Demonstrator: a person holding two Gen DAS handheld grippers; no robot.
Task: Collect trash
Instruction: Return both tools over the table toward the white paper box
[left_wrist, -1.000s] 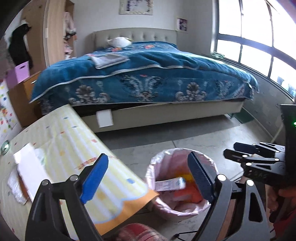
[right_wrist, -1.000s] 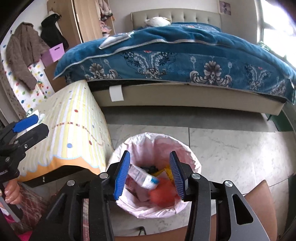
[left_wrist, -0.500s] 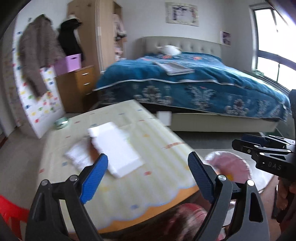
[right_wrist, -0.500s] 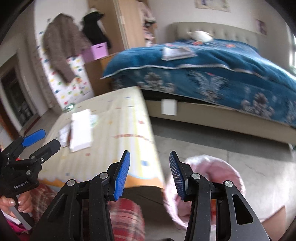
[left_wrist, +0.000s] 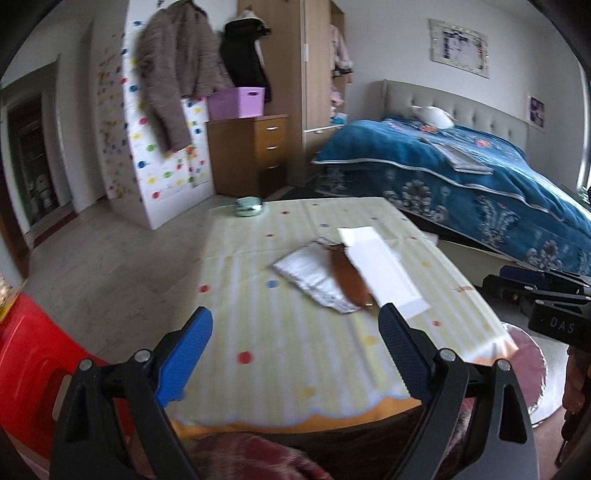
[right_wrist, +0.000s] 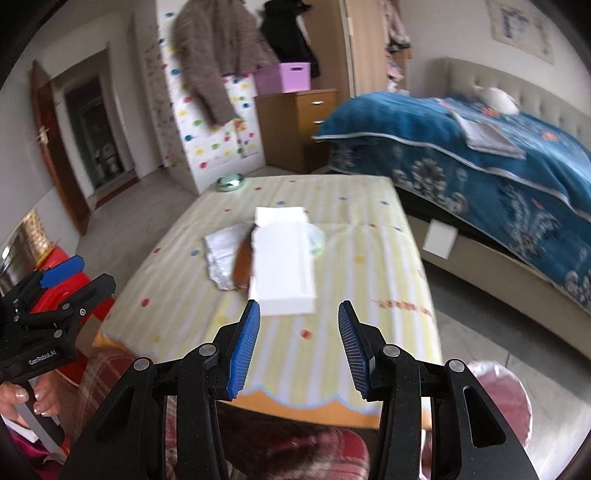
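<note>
Trash remains mid-bench: a white foam slab (right_wrist: 283, 262), a silver wrapper (right_wrist: 221, 254) and a brown scrap (right_wrist: 242, 264) await collection, while both the left hand-held gripper (left_wrist: 295, 350) and right hand-held gripper (right_wrist: 297, 345) hover apart and empty above the near edge of the bench (right_wrist: 369, 266).

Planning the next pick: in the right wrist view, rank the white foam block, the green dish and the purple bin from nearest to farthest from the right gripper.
1. White foam block: on the table, straight ahead of the right gripper.
2. Green dish: at the table's far left corner.
3. Purple bin: atop the wooden drawers, beyond the table.
</note>
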